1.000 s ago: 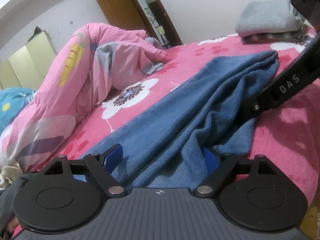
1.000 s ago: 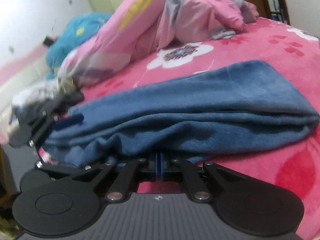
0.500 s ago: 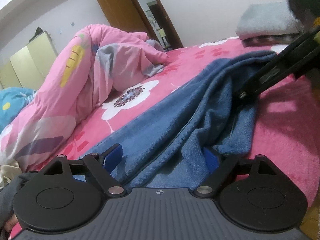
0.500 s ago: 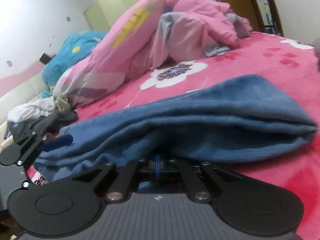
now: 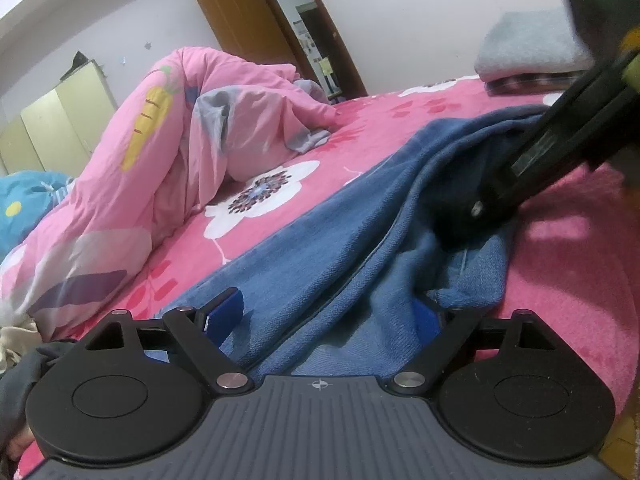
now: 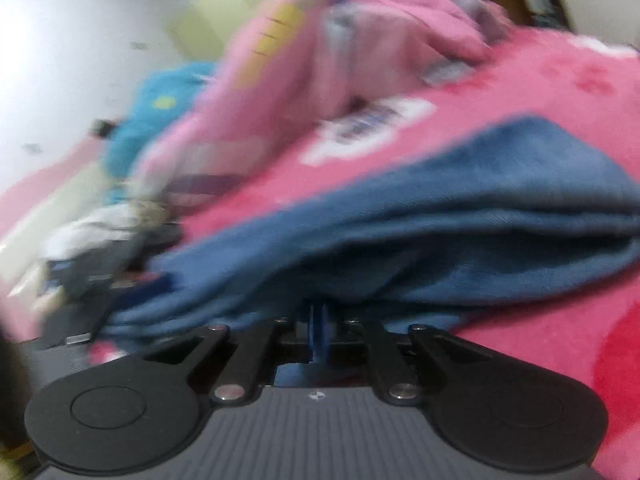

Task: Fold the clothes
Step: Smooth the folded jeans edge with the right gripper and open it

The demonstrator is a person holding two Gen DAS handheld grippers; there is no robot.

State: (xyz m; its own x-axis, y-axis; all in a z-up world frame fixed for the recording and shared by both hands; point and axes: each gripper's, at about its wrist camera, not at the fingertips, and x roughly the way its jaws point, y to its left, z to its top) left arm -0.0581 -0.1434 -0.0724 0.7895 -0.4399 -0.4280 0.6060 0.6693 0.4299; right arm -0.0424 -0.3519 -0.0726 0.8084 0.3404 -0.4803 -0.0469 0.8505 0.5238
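Note:
A blue garment (image 5: 352,220) lies lengthwise on the pink flowered bedspread (image 5: 400,120). My left gripper (image 5: 320,316) is open, its blue pads either side of the garment's near end, the cloth lying between them. My right gripper (image 6: 318,320) is shut on the blue garment (image 6: 460,232) at its edge and lifts that end; its view is blurred by motion. The right gripper's black body (image 5: 560,148) shows in the left wrist view at the garment's far end. The left gripper shows dimly in the right wrist view (image 6: 100,280).
A crumpled pink duvet (image 5: 160,152) lies at the left of the bed. Folded grey and dark clothes (image 5: 528,56) are stacked at the far right. A blue pillow (image 5: 24,204) sits far left. A wooden door (image 5: 240,12) and pale wardrobes (image 5: 60,120) stand behind.
My right gripper has lifted the garment's far end up and inward, bunching the cloth. The left gripper has stayed in place, open.

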